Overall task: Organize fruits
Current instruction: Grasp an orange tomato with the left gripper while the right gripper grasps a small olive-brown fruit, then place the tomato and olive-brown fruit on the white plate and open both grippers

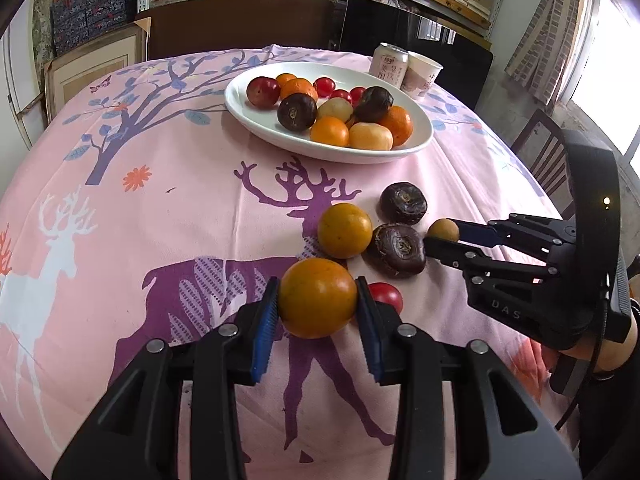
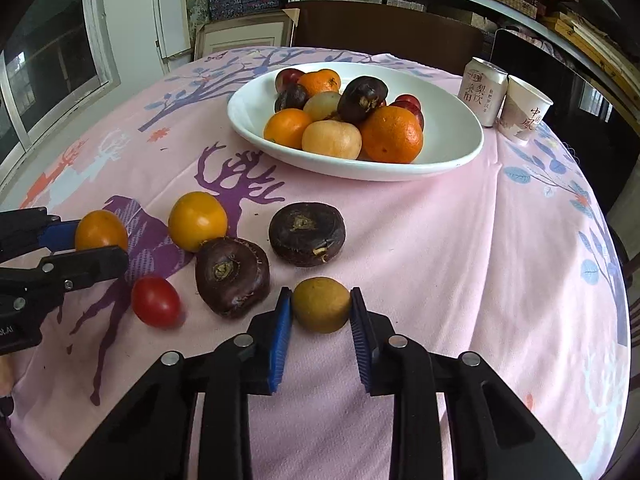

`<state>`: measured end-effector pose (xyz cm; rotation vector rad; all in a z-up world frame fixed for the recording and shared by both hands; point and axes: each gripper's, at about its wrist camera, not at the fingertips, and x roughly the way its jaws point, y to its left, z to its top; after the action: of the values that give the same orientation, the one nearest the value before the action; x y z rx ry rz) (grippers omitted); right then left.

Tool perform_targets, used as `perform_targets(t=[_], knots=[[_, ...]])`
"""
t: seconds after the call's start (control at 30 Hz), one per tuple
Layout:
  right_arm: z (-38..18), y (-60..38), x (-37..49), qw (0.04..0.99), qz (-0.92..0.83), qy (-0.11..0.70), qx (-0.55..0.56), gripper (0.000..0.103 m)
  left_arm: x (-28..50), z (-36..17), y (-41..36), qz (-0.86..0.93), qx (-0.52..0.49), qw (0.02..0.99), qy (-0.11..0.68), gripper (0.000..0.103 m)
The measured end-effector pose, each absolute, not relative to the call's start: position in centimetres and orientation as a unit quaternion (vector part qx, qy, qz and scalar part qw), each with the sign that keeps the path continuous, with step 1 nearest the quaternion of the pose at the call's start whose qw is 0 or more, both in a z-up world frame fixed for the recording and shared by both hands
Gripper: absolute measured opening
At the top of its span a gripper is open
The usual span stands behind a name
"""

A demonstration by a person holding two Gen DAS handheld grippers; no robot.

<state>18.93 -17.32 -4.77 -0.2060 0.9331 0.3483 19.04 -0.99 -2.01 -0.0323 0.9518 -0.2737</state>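
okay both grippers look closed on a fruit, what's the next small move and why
Probably lift both straight up. The left hand-held gripper pinches an orange fruit and the right hand-held gripper a small brownish fruit, both low over the tablecloth; the white dish sits beyond the loose fruit.

right claw (image 2: 321,316) around brown fruit (image 2: 321,304)

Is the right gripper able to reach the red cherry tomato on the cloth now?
Probably not at once: the right gripper is shut on a small brownish fruit, and a dark water chestnut lies between it and the cherry tomato.
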Motion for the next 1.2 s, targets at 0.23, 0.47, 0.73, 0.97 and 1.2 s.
perform_targets(t=[0.23, 0.47, 0.73, 0.97, 1.2], knots=[[-0.7, -20.3, 17.0, 0.907, 0.153, 0.388, -0.052, 0.029, 19.1, -0.6, -0.9, -0.127, -0.006, 0.89, 0.437, 0.036], [4.5, -21.1, 18.0, 0.951, 0.129, 0.281, -0.026, 0.029, 22.3, 2.9, -0.9, -0.12, -0.01, 0.91, 0.398, 0.036], [2.6, -16.2, 23.4, 0.934, 0.167, 0.313, -0.05, 0.029, 30.2, 2.3, -1.3, -0.1, -0.051, 0.904, 0.413, 0.036], [-0.4, -13.8, 26.5, 0.919, 0.172, 0.347, -0.076, 0.029, 34.7, 0.0, -0.9, -0.092, -0.079, 0.891, 0.438, 0.036], [-0.6, -13.9, 26.2, 0.926, 0.172, 0.329, -0.074, 0.058, 34.6, 0.4, -0.6, -0.064, -0.079, 0.906, 0.412, 0.085]])
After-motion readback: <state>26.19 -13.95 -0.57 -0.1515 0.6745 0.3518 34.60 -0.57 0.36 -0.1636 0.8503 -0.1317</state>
